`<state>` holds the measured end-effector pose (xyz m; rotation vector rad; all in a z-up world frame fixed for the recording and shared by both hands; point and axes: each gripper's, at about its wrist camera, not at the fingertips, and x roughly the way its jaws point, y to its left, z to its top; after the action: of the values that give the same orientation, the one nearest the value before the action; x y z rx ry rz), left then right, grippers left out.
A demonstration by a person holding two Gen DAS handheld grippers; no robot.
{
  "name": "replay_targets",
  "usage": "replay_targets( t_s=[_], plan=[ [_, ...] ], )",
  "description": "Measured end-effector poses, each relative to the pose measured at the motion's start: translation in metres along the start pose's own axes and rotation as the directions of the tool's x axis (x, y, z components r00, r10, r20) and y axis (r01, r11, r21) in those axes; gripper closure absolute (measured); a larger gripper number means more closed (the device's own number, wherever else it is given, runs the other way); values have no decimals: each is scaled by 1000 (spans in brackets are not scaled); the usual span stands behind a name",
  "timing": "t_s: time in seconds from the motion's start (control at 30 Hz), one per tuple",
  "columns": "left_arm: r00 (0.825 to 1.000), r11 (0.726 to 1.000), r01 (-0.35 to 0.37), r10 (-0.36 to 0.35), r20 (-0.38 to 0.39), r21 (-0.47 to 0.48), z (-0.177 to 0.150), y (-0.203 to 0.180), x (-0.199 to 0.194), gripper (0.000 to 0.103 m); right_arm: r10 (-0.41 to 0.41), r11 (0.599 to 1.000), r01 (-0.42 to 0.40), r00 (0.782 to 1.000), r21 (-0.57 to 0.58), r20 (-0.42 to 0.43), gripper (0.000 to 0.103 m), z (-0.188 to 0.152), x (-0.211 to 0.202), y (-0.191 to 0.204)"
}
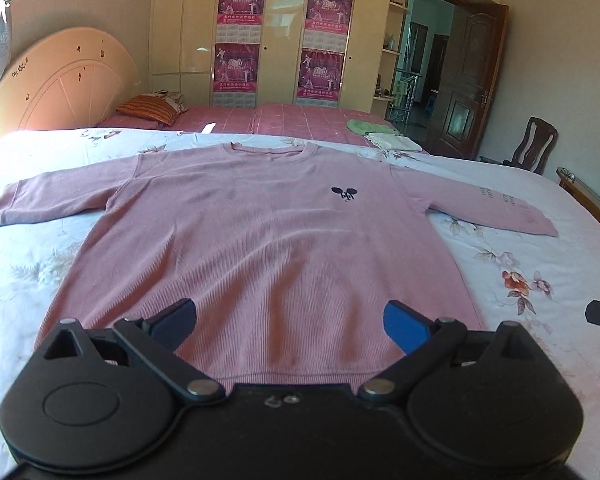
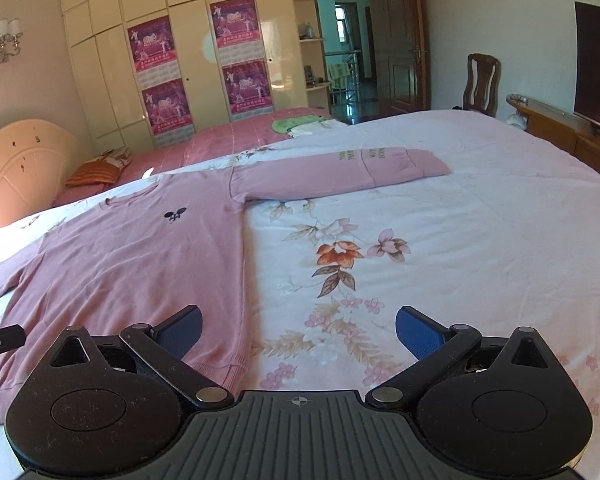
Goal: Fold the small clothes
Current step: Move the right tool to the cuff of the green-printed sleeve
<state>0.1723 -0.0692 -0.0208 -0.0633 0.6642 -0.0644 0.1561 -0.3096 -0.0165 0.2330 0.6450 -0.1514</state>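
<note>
A wide bed (image 1: 540, 264) with a pale quilt printed with orange and pink flowers fills the near ground of both views. A second bed (image 1: 300, 120) with a red checked cover lies beyond it, and a cream wardrobe (image 1: 283, 32) stands against the far wall.

Spread flat on the quilt, front up and both sleeves stretched out sideways, is a pink sweater (image 1: 259, 240). Its hem is nearest the cameras and its round neck farthest. The right sleeve (image 2: 340, 172) reaches far to the right across the quilt and carries green lettering near the cuff, too small to read.

Four magenta calendar posters (image 1: 237, 0) hang on the wardrobe doors. Large digits that look like "2010" show on them; the smaller lines cannot be read.

The left gripper (image 1: 289, 324) hovers over the middle of the hem, its blue fingers (image 1: 404, 326) spread wide and grasping nothing. The right gripper (image 2: 298, 330) sits above the sweater's near right corner, released as well, its left finger over the pink cloth and its right finger over the flowered quilt.

A small dark embroidered emblem (image 1: 344, 193) sits on the chest, without readable letters.
</note>
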Motion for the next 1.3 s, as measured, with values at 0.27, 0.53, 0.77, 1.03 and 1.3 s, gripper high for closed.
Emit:
replay_targets(
  t_s=[0.27, 0.53, 0.77, 1.03, 1.3],
  plan=[
    [999, 998, -46, 46, 9, 38, 28, -1, 48, 9, -45, 998, 45, 999, 38, 6, 19, 36, 54, -21],
    [995, 995, -91, 93, -43, 47, 46, 6, 99, 32, -98, 992, 95, 995, 79, 27, 29, 72, 105, -54],
    [983, 986, -156, 161, -89, 63, 48, 9, 128, 30, -126, 985, 121, 992, 123, 28, 35, 92, 149, -85],
    [959, 966, -256, 258, -116, 34, 55, 30, 156, 30, -141, 970, 133, 990, 202, 23, 46, 115, 211, -123],
    [935, 948, -318, 313, -168, -3, 54, 46, 174, 30, -136, 891, 123, 991, 437, -1, 58, 131, 258, -185]
  ],
)
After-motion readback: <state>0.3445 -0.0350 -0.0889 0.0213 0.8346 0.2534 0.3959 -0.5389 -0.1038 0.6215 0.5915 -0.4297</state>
